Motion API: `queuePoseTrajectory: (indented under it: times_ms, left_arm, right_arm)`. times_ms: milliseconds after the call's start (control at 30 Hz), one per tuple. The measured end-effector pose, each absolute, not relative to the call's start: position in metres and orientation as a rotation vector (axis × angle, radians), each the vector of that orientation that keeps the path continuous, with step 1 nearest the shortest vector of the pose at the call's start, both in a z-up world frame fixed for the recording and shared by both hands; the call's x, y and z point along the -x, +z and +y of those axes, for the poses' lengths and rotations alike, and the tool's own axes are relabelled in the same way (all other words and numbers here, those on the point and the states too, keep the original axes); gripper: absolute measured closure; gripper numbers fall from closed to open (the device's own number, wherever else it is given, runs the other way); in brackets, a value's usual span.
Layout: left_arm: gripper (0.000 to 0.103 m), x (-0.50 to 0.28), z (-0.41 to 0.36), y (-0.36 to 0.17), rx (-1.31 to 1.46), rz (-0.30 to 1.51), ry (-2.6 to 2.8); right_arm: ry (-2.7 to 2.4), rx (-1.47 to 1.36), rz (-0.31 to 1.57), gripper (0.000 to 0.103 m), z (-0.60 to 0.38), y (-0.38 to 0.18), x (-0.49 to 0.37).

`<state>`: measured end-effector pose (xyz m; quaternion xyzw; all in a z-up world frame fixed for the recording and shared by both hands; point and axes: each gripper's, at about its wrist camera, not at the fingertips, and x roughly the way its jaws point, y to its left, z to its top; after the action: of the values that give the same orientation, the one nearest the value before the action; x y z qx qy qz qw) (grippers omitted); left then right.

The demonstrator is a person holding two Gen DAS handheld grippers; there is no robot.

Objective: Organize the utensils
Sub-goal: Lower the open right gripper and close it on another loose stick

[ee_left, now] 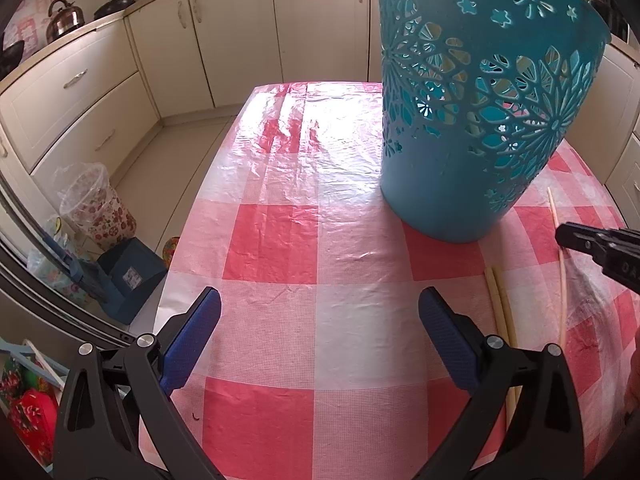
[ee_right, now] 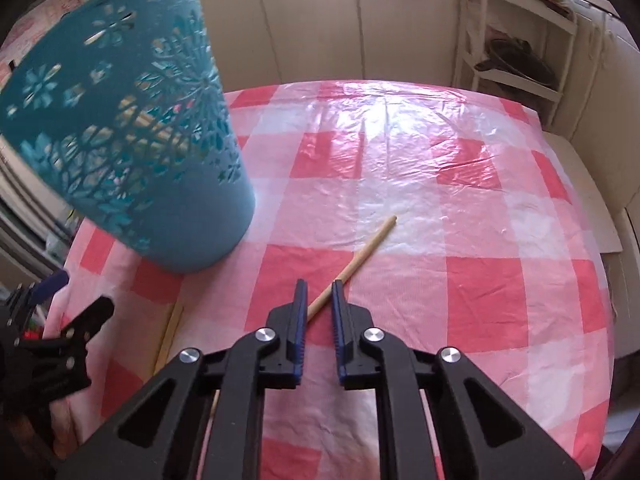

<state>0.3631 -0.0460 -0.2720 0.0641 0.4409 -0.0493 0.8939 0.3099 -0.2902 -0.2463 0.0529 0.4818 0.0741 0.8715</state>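
Note:
A teal perforated basket [ee_left: 476, 120] stands upright on the red-and-white checked tablecloth [ee_left: 296, 248]; it also shows in the right wrist view [ee_right: 132, 140]. A thin wooden stick [ee_right: 356, 260] lies flat on the cloth, running under my right gripper [ee_right: 319, 294], whose jaws are narrowed to a small gap above it, not gripping it. The stick shows in the left wrist view too [ee_left: 560, 260]. Two more pale sticks [ee_left: 502, 316] lie side by side near the basket's base. My left gripper [ee_left: 320, 312] is wide open and empty over the cloth, left of those sticks.
Cream kitchen cabinets [ee_left: 168, 60] surround the table. A kettle [ee_left: 64, 20] stands on the counter. A floral bin [ee_left: 96, 208] and a dark box [ee_left: 128, 276] stand on the floor to the left. A white shelf unit [ee_right: 516, 44] stands at the back right.

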Motion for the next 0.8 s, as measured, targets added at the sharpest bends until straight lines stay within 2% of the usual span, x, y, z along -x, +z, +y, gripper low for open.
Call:
queuePoseTrajectory:
  times_ms: [67,167,233,267,300,433,467,567,600,800]
  left_arm:
    - [0.008,-0.363,-0.046,-0.272,-0.133,0.915,-0.103]
    - [0.008,-0.363,-0.047,-0.272,-0.136,0.915,-0.102]
    - [0.008,-0.362,-0.048,-0.272,-0.140,0.916,-0.101]
    - [0.008,-0.362,-0.048,-0.272,-0.141,0.917,-0.101]
    - [0.008,-0.362,-0.048,-0.273,-0.142,0.918,-0.101]
    - [0.008,-0.363,-0.047,-0.273,-0.142,0.920,-0.101]
    - [0.008,-0.363,-0.047,-0.273,-0.141,0.919,-0.102]
    - [0.008,-0.364,-0.046,-0.273,-0.138,0.919,-0.103]
    - [0.008,-0.364,-0.046,-0.273,-0.136,0.918,-0.104]
    - [0.008,-0.363,-0.046,-0.273,-0.137,0.918,-0.105]
  right_arm:
    - [0.221,-0.084,1.022,0.098,-0.294,-0.245,-0.298]
    - [0.191,-0.115,1.046,0.097,-0.305,-0.245,-0.295]
    - [0.135,-0.191,1.045,0.085,-0.313,-0.245,-0.298]
    - [0.101,-0.224,1.039,0.069,-0.315,-0.245,-0.301]
    - [0.063,-0.250,1.032,0.060,-0.317,-0.245,-0.304]
    - [0.000,-0.231,1.009,0.058,-0.301,-0.245,-0.313]
    - [-0.009,-0.181,1.003,0.059,-0.293,-0.244,-0.313]
    - [0.042,-0.060,0.994,0.092,-0.273,-0.248,-0.318]
    - [0.098,-0.071,1.003,0.096,-0.272,-0.248,-0.315]
    - [0.151,-0.034,1.033,0.097,-0.274,-0.247,-0.303]
